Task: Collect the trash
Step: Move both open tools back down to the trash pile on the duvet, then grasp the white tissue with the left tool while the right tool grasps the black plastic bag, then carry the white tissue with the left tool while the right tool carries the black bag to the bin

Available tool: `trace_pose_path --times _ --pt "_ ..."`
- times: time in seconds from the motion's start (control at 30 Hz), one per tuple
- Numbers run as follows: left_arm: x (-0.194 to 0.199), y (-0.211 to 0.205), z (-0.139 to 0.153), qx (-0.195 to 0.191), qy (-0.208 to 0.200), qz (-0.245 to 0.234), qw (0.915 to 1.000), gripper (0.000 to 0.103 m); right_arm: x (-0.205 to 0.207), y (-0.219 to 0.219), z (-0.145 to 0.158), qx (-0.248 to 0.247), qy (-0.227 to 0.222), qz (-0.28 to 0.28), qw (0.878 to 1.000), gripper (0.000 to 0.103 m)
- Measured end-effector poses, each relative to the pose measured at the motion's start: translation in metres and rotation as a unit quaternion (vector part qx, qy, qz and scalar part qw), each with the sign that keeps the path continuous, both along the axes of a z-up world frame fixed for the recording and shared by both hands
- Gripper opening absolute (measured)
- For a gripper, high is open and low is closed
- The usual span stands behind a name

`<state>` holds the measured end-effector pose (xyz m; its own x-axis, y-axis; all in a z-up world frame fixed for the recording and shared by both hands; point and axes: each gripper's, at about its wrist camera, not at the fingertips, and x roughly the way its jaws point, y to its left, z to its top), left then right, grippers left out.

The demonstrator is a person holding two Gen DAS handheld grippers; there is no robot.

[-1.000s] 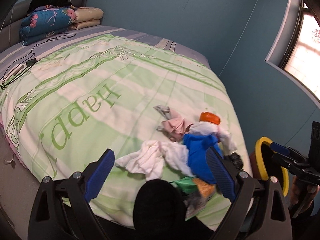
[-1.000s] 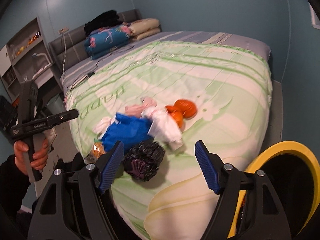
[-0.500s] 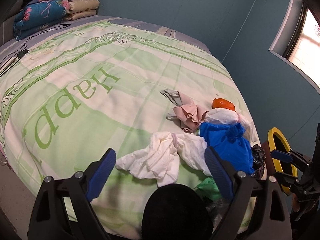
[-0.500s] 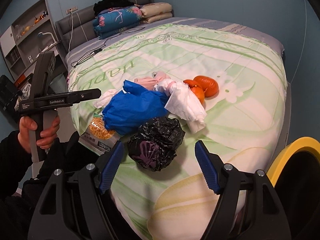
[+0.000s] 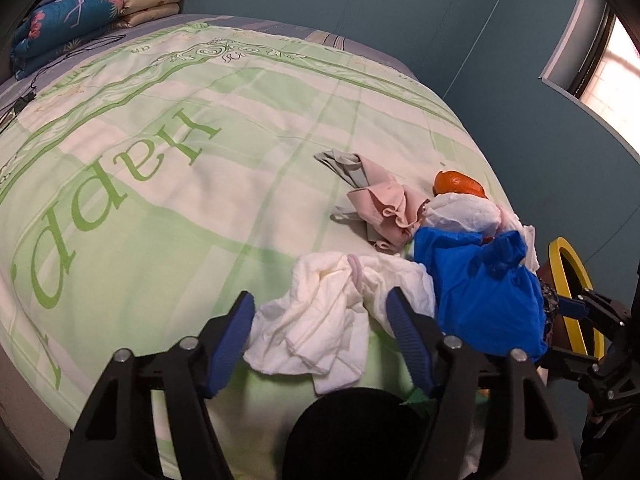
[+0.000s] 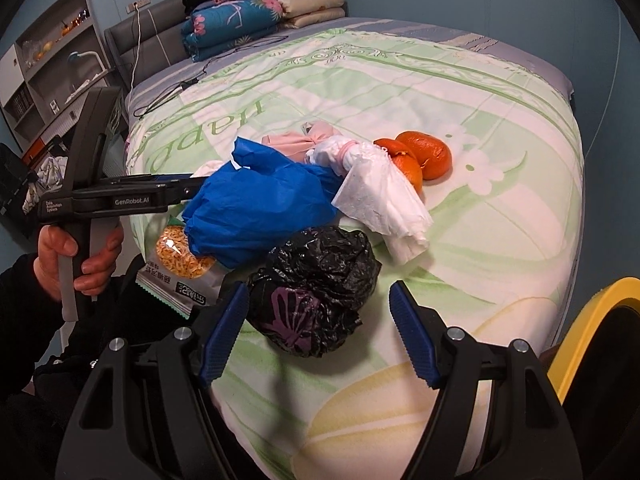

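we have the trash heaped near one corner of the bed (image 5: 168,216), on the green and white quilt close to its near edge. our left gripper (image 5: 320,332) is closing, its blue pads on either side of the crumpled white tissue (image 5: 320,320); the pads do not yet press on it, so nothing is held. just beside that tissue lies the blue plastic bag (image 5: 480,292), with a pink cloth (image 5: 384,208) beyond it and an orange peel (image 5: 458,183) further toward the far side.

our right gripper (image 6: 316,328) stands partly open and is closing slightly, the black plastic bag (image 6: 316,284) lying between its pads and a little ahead of them; we cannot see either pad touching it. next to the black bag, at the quilt's edge, a snack packet (image 6: 180,264) sticks out from under the blue bag. a white tissue wad (image 6: 380,196) rests against the orange peels. the yellow-rimmed bin (image 6: 576,320) stands off the bed's corner, at the right of the right wrist view. a hand (image 6: 76,256) grips the left gripper's handle at that view's left.
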<state>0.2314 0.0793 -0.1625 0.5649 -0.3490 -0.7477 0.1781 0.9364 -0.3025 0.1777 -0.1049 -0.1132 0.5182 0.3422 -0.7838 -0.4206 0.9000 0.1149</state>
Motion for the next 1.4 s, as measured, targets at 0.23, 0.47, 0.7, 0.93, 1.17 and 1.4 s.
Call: trace_pose_path --times 0.23,0.47,0.7,0.93,1.17,1.4 --pt "0.004 -0.005 -0.002 0.012 0.0 -0.007 0.9999 0.024 0.007 0.008 -0.009 -0.007 0.013 0.009 1.0 0.052" --pt "0.003 0.004 -0.001 -0.004 0.002 0.004 1.0 0.016 0.003 0.004 -0.001 0.0 0.0 0.006 1.0 0.041" --pt "-0.004 0.008 0.009 -0.014 -0.009 0.013 0.9998 0.015 -0.001 -0.008 0.015 0.012 -0.02 -0.015 1.0 0.038" --pt "-0.014 0.021 0.026 -0.018 -0.026 0.031 0.999 0.015 -0.006 -0.017 0.031 0.025 -0.035 -0.024 0.999 0.038" --pt "-0.025 0.034 0.048 -0.018 -0.049 0.052 0.9973 0.015 -0.016 -0.025 0.048 0.039 -0.052 -0.026 0.998 0.038" --pt "-0.037 0.035 0.069 -0.017 -0.066 0.057 0.996 0.015 -0.027 -0.035 0.068 0.058 -0.071 -0.033 0.995 0.038"
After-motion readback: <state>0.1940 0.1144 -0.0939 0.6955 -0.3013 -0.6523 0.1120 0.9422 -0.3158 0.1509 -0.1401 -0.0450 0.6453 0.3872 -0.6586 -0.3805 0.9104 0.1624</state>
